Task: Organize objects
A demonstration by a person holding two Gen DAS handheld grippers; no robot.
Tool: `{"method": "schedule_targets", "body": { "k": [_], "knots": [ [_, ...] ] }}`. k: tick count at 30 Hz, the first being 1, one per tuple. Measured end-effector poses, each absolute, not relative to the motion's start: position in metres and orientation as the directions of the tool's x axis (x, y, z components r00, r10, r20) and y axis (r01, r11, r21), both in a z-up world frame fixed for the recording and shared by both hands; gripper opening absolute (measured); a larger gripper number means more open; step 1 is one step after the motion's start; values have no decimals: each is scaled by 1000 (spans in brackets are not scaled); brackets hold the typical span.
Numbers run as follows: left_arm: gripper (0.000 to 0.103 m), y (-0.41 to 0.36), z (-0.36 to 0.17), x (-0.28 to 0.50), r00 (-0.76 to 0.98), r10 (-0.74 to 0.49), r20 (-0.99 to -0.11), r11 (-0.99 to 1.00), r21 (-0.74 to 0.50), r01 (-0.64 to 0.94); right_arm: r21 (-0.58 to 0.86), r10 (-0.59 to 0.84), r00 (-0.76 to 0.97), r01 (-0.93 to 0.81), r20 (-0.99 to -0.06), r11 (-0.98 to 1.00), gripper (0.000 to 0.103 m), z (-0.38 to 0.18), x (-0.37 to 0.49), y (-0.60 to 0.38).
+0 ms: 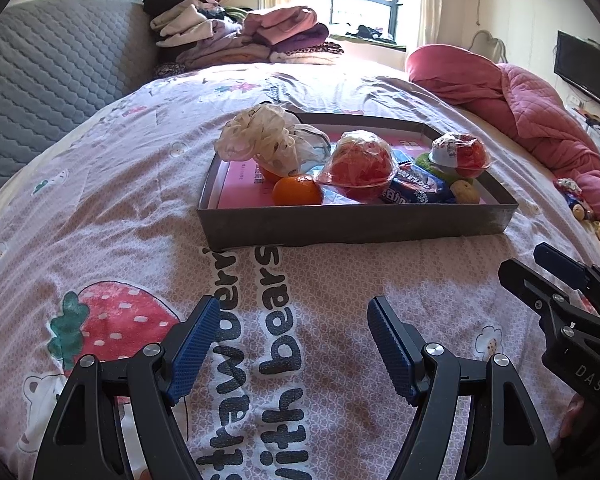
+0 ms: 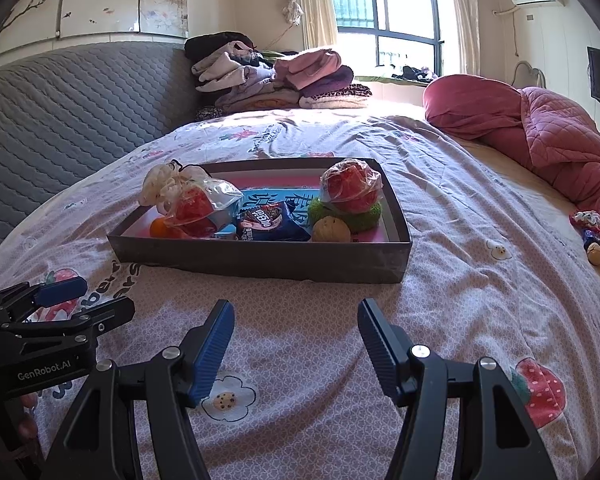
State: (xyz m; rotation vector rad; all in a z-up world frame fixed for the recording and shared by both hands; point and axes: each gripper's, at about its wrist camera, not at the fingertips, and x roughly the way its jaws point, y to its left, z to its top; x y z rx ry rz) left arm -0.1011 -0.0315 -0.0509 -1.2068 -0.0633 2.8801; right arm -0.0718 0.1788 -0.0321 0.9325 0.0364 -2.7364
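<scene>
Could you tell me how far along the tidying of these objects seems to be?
Mostly done, it seems: the tray already holds an orange, two wrapped red cups, a blue snack packet and a walnut. Nothing is in hand; the left gripper and right gripper are both open above the bedspread. A few small items by the pink quilt appear left.
</scene>
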Motion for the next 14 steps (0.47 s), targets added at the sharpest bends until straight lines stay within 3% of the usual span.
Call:
{"method": "schedule_targets", "body": {
  "k": [14],
  "knots": [
    [77, -30, -53, -102, -694, 27, -719, -999, -38, 0, 63, -232, -760, 245, -607, -967, 64, -34, -72, 178]
  ]
}}
